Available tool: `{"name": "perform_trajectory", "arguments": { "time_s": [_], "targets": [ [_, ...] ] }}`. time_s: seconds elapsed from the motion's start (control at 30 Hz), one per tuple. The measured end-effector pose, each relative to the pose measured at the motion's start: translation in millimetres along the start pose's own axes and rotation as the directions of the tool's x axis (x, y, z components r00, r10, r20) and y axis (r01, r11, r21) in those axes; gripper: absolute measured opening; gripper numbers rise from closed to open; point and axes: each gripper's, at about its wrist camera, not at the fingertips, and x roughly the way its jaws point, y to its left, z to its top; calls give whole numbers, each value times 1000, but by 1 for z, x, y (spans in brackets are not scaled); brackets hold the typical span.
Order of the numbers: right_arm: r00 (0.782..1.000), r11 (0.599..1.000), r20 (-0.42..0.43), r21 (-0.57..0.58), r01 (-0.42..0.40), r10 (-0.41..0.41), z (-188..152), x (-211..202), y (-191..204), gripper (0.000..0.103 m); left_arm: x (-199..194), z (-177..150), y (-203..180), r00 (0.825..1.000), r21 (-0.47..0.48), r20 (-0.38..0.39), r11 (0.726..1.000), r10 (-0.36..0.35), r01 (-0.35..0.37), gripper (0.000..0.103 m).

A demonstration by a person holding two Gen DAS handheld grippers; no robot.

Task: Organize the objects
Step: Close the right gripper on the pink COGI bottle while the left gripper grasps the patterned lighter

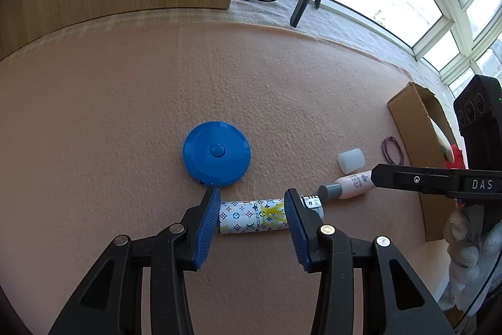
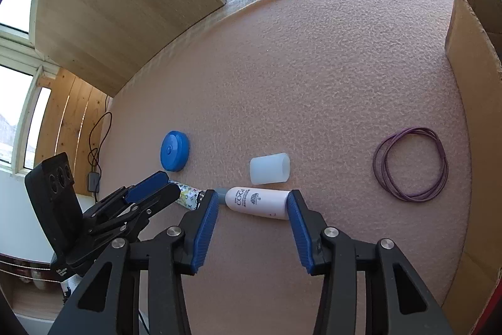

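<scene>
The left gripper stands open astride the patterned tube, which lies crosswise between its blue pads, silver end toward the right pad. The right gripper, likewise open, brackets the pale pink bottle (long axis crosswise, grey cap toward its left pad). Beyond lie a translucent cap, a blue disc, purple bands and a cardboard box.

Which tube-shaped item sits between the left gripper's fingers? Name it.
The monogram-patterned tube, white with coloured symbols, lies between the open left gripper. The pink bottle with the grey cap lies between the open right gripper.
</scene>
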Motion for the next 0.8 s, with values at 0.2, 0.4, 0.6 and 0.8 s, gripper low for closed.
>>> {"name": "perform_trajectory", "arguments": {
  "time_s": [0.2, 0.4, 0.6, 0.8],
  "targets": [
    [1000, 999, -25, -37, -10, 9, -6, -5, 4, 40, -5, -9, -13, 999, 68, -30, 997, -25, 27, 46],
    [1000, 997, -2, -74, 11, -11, -7, -16, 6, 40, -15, -18, -25, 999, 126, -33, 992, -13, 17, 46],
    [1000, 999, 19, -43, 5, -4, -5, -18, 4, 40, -4, 4, -26, 999, 125, -40, 992, -12, 17, 46],
    [999, 999, 40, -31, 10, -8, -15, -28, 0, 39, 20, 9, -27, 994, 155, -109, 987, -12, 29, 46]
  ]
}}
